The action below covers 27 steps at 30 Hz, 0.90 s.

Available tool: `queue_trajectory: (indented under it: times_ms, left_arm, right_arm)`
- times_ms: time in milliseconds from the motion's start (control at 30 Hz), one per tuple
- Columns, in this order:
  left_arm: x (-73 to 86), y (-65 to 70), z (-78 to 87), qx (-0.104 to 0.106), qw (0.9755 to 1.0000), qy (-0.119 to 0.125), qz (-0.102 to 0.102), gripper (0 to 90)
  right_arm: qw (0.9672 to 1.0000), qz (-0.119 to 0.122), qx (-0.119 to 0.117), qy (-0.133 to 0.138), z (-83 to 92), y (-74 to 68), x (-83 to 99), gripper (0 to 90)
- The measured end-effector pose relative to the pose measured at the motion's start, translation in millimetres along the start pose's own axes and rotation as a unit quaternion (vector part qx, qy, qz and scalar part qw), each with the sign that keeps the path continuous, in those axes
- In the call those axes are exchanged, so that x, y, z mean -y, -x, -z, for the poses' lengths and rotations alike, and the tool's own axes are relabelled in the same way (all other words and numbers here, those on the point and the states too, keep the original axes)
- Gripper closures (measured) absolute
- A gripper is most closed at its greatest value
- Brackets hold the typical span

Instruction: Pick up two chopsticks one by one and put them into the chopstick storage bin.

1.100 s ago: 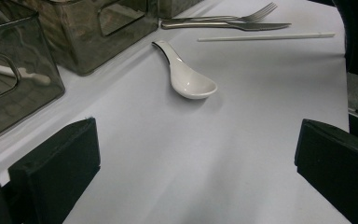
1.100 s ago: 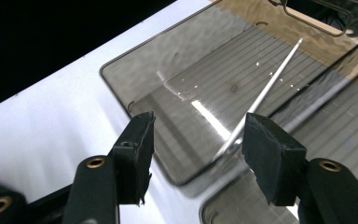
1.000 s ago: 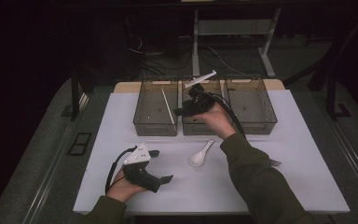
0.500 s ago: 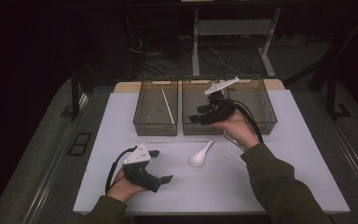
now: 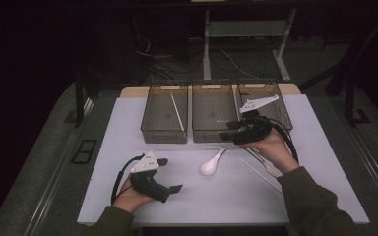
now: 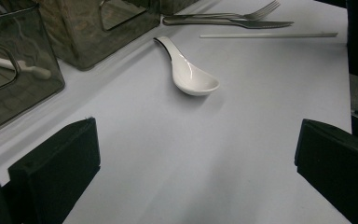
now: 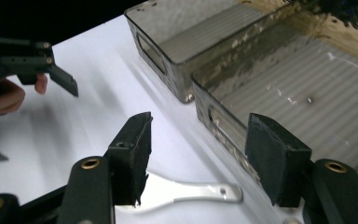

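Overhead faces forward; gripper cameras close; spoon (image 5: 212,162) shared.

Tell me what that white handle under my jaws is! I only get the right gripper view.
Observer: It's a white spoon. The left gripper view shows its whole bowl, facing up.
Operator: Is other stuff lying near it?
Observer: Yes, a fork and a knife lie side by side beyond it.
Operator: Did anything get put away?
Observer: From the high view, the left box has one thin white stick lying in it.
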<state>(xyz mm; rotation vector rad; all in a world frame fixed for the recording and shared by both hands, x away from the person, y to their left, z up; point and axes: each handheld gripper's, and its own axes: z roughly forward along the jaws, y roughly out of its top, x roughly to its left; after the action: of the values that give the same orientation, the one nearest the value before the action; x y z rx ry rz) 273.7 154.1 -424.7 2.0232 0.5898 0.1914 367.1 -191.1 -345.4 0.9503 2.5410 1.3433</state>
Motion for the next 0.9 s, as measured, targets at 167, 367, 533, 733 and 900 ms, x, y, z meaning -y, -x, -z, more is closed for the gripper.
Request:
queue_trajectory:
  times_ms: [167, 367, 533, 733, 900]
  left_arm:
    - [0.5, 0.2, -0.7, 0.000, 1.0000, 0.000, 0.003, 0.0]
    - [1.0, -0.3, -0.9, -0.001, 1.0000, -0.002, 0.002, 0.0]
    - [1.7, -0.9, -1.1, -0.001, 1.0000, 0.000, 0.004, 0.0]
    - [1.9, -1.5, -0.2, -0.003, 1.0000, 0.001, 0.003, 0.0]
    - [1.9, -1.1, 0.8, -0.004, 1.0000, 0.000, 0.004, 0.0]
  right_arm:
    - [1.0000, -0.004, 0.006, 0.004, 13.8, 3.0, 18.7, 41.2]
    - [0.9998, -0.011, 0.017, -0.005, 28.1, 4.3, 43.4, 41.9]
    - [0.9994, -0.015, 0.025, -0.021, 36.4, 5.9, 65.8, 43.6]
    - [0.9984, -0.018, 0.037, -0.037, 49.5, 7.4, 85.9, 47.2]
    - [0.9974, -0.018, 0.041, -0.056, 56.7, 6.5, 101.0, 52.4]
